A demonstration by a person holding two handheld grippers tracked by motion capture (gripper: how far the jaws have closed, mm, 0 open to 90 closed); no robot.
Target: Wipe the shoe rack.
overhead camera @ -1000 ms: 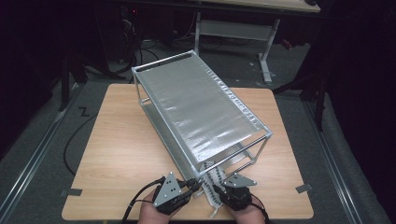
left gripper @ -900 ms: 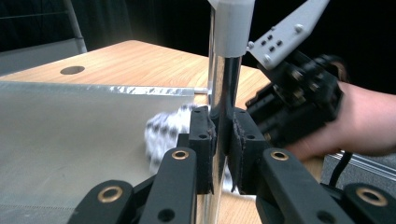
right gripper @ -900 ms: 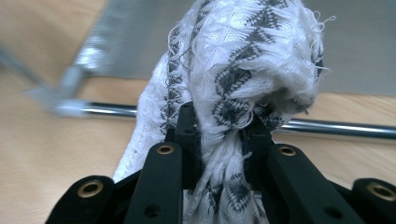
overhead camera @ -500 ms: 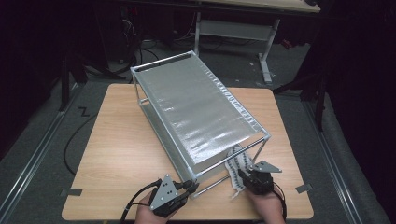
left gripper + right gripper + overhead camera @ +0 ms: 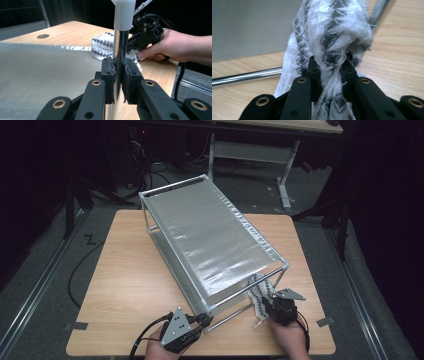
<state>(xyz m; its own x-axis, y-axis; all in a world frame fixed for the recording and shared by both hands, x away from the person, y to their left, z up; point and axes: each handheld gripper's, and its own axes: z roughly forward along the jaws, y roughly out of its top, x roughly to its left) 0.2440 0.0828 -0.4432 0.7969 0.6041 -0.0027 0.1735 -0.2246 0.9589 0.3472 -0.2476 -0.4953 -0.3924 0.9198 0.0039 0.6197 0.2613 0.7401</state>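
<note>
Both pairs of jaws are clamped on something. Your left gripper pinches a chrome upright post at the near corner of the metal rack, the post standing squarely between the pads, which press on it from both sides. Your right gripper is closed on a bunched white cloth with a black woven pattern; the fabric fills the gap between the pads and spills out above and below them.

From the high view, that cloth hangs off the rack's near right corner, just beside the lower chrome rail, with your right gripper at its bottom end. Your left gripper sits at the near left corner.

You have one rack, one cloth and two grippers on the wooden table. The rack has two silvery shelves, one above the other.
</note>
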